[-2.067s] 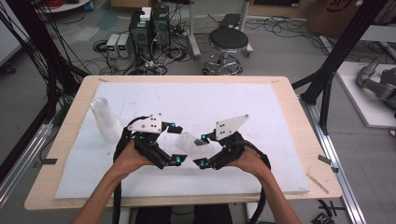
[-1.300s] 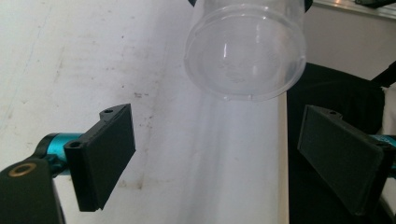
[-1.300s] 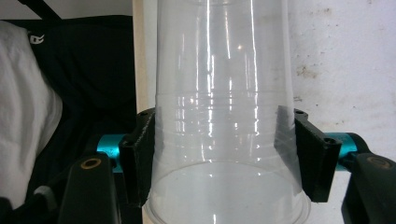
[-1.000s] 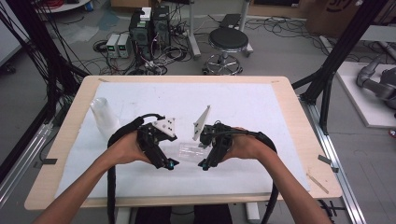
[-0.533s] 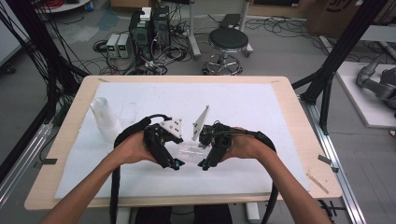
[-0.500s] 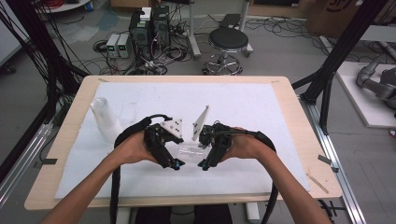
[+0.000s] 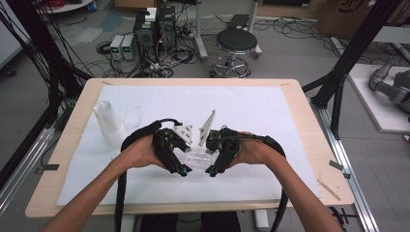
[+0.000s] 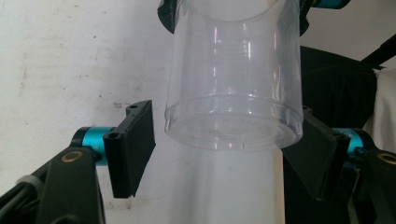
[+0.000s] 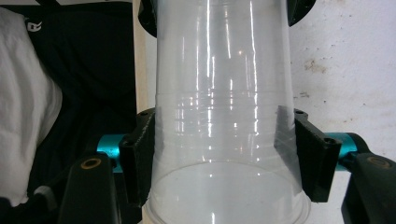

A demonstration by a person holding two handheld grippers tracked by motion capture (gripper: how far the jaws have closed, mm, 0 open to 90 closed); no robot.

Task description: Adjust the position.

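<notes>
Holding a clear plastic cup (image 7: 199, 157) above the bench (image 7: 300, 104), right gripper (image 9: 224, 154) fingers clamp its wall near the rim; left gripper (image 8: 219, 154) fingers stand open around its base. Closing squarely, gently, should avoid crushing.

A: Lighting, high view? 
B: Even, overhead, fairly bright. White sheet (image 7: 270, 116) on the table (image 7: 309, 145) slightly washed out. Soft, short shadows under the hands and tongs. Floor behind dimmer.

A: Sharpness, high view? 
B: Moderate; fine detail soft, clear cup (image 7: 199, 157) between the tongs hard to make out. Mild bending of straight lines near the frame edges.

A: Left gripper view? 
B: Bright. Clear cup (image 8: 233, 93) carries pale vertical glare streaks. Jaw edges crisp.

A: Right gripper view? 
B: Bright. Vertical highlights run down the cup wall (image 9: 224, 116). Dark cloth at left underexposed.
</notes>
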